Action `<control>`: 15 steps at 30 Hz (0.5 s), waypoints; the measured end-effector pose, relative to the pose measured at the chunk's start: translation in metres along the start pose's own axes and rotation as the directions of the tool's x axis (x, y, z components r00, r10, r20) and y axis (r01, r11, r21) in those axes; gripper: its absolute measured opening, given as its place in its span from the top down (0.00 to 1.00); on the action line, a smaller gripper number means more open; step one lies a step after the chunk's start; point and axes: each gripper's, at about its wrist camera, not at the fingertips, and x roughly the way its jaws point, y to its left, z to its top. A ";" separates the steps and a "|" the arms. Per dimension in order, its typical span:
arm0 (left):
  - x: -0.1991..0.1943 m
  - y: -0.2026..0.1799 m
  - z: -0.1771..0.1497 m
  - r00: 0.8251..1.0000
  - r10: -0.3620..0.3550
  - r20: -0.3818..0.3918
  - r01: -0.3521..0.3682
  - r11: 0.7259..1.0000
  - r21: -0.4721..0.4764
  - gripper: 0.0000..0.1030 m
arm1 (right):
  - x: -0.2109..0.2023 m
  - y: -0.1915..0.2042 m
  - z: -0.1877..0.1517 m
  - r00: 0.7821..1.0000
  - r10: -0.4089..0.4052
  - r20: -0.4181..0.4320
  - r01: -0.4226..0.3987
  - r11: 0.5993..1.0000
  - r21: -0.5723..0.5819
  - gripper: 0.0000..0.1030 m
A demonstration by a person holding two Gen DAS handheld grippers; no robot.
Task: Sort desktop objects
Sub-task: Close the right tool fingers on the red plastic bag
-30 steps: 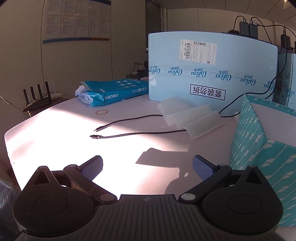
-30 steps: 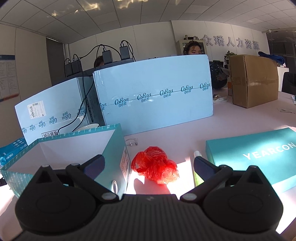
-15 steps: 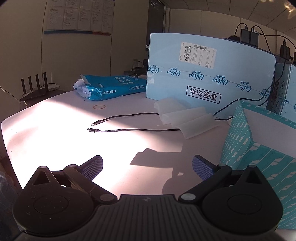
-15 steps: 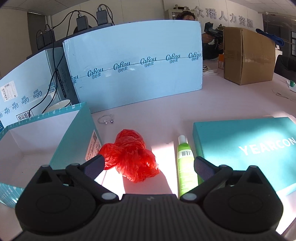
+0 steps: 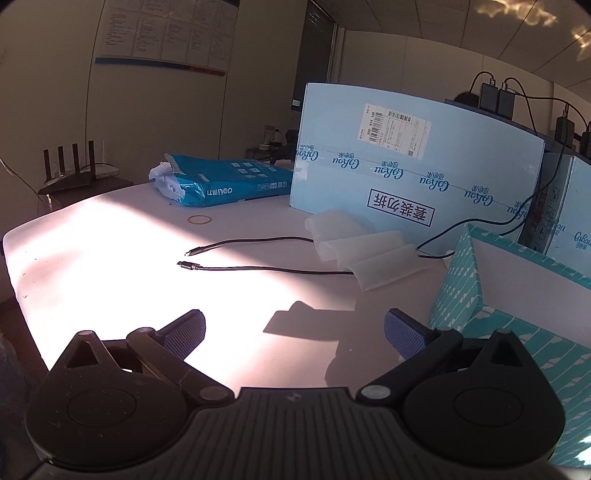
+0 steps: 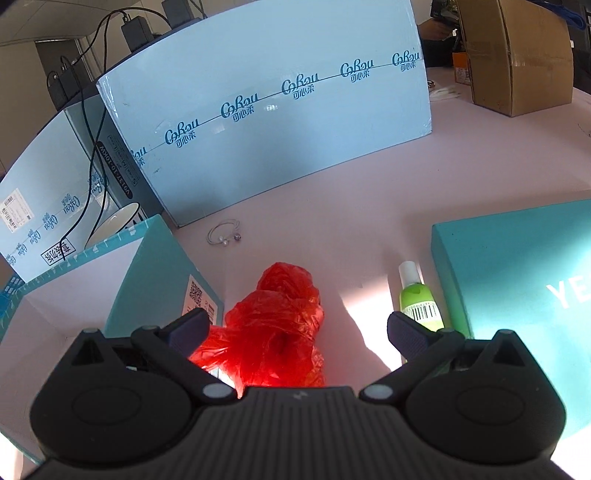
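The jaws of the right gripper (image 6: 295, 330) are held wide apart and empty above a crumpled red plastic bag (image 6: 275, 328), which lies on the table (image 6: 332, 206) between an open teal box (image 6: 155, 273) and a green bottle (image 6: 419, 297) set beside a teal lid (image 6: 517, 280). The left gripper (image 5: 293, 330) is likewise spread open over bare table, with two cables (image 5: 258, 267), a rubber band (image 5: 200, 219) and folded white plastic (image 5: 365, 254) seen beyond.

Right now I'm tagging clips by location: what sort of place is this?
Most likely an office. A router stands beside the table, printed notices hang on the wall, and a cardboard box sits on the table.
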 end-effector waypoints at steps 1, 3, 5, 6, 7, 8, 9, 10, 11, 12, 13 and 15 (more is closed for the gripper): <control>0.000 0.000 -0.001 1.000 0.000 -0.001 0.000 1.000 0.001 0.00 | -0.002 0.000 0.001 1.000 0.011 0.016 -0.011 1.000 0.010 0.00; 0.000 -0.001 -0.001 1.000 -0.001 -0.005 0.001 1.000 0.000 0.00 | -0.005 0.001 0.003 0.999 0.031 0.035 -0.032 0.999 0.034 0.00; 0.001 -0.001 -0.001 1.000 -0.006 -0.008 0.006 1.000 -0.004 0.00 | -0.008 0.000 0.008 0.997 0.055 0.058 -0.059 0.996 0.065 0.00; 0.001 -0.001 -0.002 1.000 -0.009 -0.010 0.009 1.000 -0.005 0.00 | -0.009 0.000 0.010 0.996 0.067 0.065 -0.071 0.995 0.073 0.00; 0.000 -0.002 -0.003 1.000 -0.012 -0.012 0.012 1.000 -0.005 0.00 | -0.007 0.001 0.011 0.995 0.077 0.059 -0.081 0.994 0.070 0.00; 0.000 -0.002 -0.003 1.000 -0.014 -0.013 0.014 1.000 -0.004 0.00 | -0.005 0.002 0.013 0.995 0.083 0.046 -0.086 0.994 0.066 0.00; 0.000 -0.002 -0.004 1.000 -0.016 -0.013 0.016 1.000 -0.005 0.00 | -0.001 0.003 0.013 0.996 0.082 0.027 -0.084 0.995 0.062 0.00; -0.001 -0.003 -0.004 1.000 -0.019 -0.013 0.019 1.000 -0.005 0.00 | 0.003 0.004 0.013 0.997 0.078 0.006 -0.078 0.995 0.056 0.00; -0.001 -0.003 -0.005 1.000 -0.022 -0.014 0.022 1.000 -0.006 0.00 | 0.008 0.005 0.012 0.997 0.072 -0.016 -0.071 0.996 0.045 0.00; -0.001 -0.003 -0.005 1.000 -0.024 -0.015 0.024 1.000 -0.006 0.00 | 0.012 0.006 0.011 0.998 0.062 -0.031 -0.061 0.998 0.033 0.00; 0.000 -0.003 -0.006 1.000 -0.025 -0.019 0.024 1.000 -0.005 0.00 | 0.017 0.007 0.009 0.998 0.052 -0.044 -0.051 0.998 0.022 0.00; 0.001 -0.003 -0.008 0.999 -0.023 -0.026 0.023 1.000 -0.003 0.00 | 0.021 0.005 0.006 0.997 0.053 -0.054 -0.052 0.998 0.022 0.00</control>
